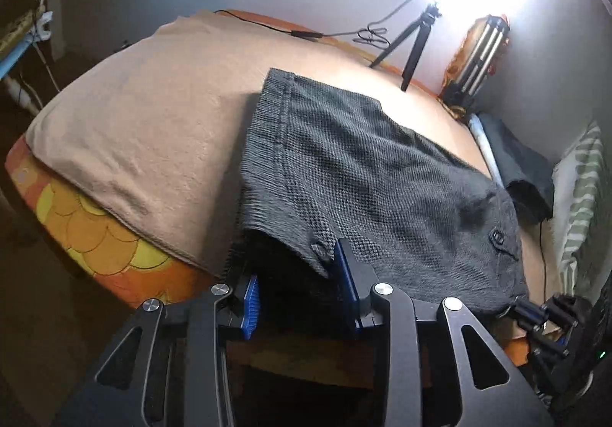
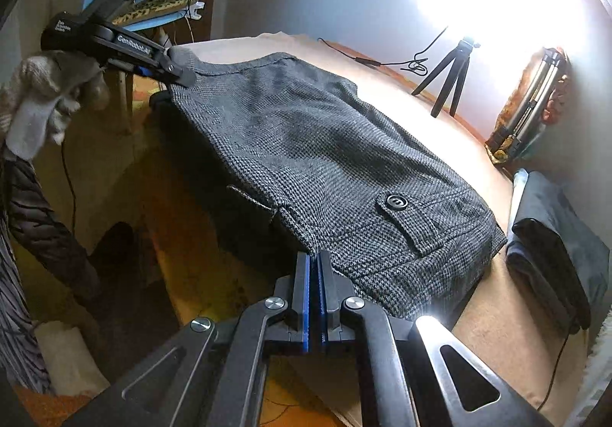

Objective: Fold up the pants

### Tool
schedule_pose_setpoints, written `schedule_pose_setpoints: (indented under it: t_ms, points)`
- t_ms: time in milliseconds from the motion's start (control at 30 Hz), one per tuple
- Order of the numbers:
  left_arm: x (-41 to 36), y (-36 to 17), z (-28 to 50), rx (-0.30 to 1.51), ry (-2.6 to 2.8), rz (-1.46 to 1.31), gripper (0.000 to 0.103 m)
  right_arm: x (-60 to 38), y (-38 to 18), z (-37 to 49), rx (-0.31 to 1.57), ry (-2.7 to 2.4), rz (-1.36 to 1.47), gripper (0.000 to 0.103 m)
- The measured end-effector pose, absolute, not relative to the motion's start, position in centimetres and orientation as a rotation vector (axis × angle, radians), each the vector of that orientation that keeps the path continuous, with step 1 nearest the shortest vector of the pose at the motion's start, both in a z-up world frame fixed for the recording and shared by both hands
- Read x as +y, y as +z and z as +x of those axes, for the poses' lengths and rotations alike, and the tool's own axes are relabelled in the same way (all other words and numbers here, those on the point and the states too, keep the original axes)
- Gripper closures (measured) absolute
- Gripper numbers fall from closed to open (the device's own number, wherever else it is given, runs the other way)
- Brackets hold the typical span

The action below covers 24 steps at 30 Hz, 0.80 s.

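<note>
A: While the grey woven pants (image 1: pixel 344 159) lie across the tan blanket (image 1: pixel 134 113) on the bed, what is the left gripper (image 1: pixel 302 289) doing?
B: Its jaws stand spread, fabric between them.
A: And the right wrist view?
B: The right gripper (image 2: pixel 314 266) is clenched on the pants' near edge, by the buttoned pocket flap (image 2: pixel 405 216)

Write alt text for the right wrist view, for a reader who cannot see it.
The right gripper, its blue-padded fingers shut, pinches the near edge of grey woven pants spread on a tan-covered bed. The left gripper, held by a gloved hand, meets the far corner of the pants. A small tripod stands by a bright lamp behind.
</note>
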<state>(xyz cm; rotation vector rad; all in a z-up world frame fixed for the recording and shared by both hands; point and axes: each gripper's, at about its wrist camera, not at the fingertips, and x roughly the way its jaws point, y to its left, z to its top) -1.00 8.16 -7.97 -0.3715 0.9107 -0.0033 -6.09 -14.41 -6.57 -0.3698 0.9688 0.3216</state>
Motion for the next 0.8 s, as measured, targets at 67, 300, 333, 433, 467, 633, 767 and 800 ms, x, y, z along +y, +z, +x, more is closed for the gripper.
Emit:
schedule_pose_setpoints:
  t_ms: [67,300,333,433,467,633,767,800]
  points:
    - [8.4,-8.0,-1.3,0.917,0.028,-0.341,0.069,-13.9,-6.7,-6.3,0.965,0.317,-0.405,0.102]
    - [10.0,-5.5,-2.8,0.849,0.122,-0.275,0.069,-14.6,-7.1,-6.1,1.016,0.355,-0.364,0.096]
    - [9.8,-4.9,-2.7,0.828,0.117,-0.259,0.069,-15.2,-6.9,-6.1,1.029,0.382,-0.317,0.094]
    - [7.7,-3.7,-1.5,0.798,0.049,-0.199,0.069,-17.9,-5.2,-6.0,1.014,0.391,-0.138,0.064]
    - [6.6,-3.6,-0.8,0.802,0.016,-0.180,0.069,-19.2,-4.4,-6.0,0.985,0.364,-0.076,0.061]
    - [0.8,-5.4,1.8,0.877,-0.172,-0.103,0.069,-26.9,-3.9,-5.5,0.956,0.160,0.210,0.055]
    - [-4.0,-7.8,2.1,0.952,-0.318,-0.025,0.069,-31.2,-6.1,-5.2,1.008,0.094,0.412,0.055]
    - [-4.9,-8.3,2.1,0.970,-0.341,-0.007,0.069,-31.3,-6.6,-5.2,1.020,0.095,0.439,0.055]
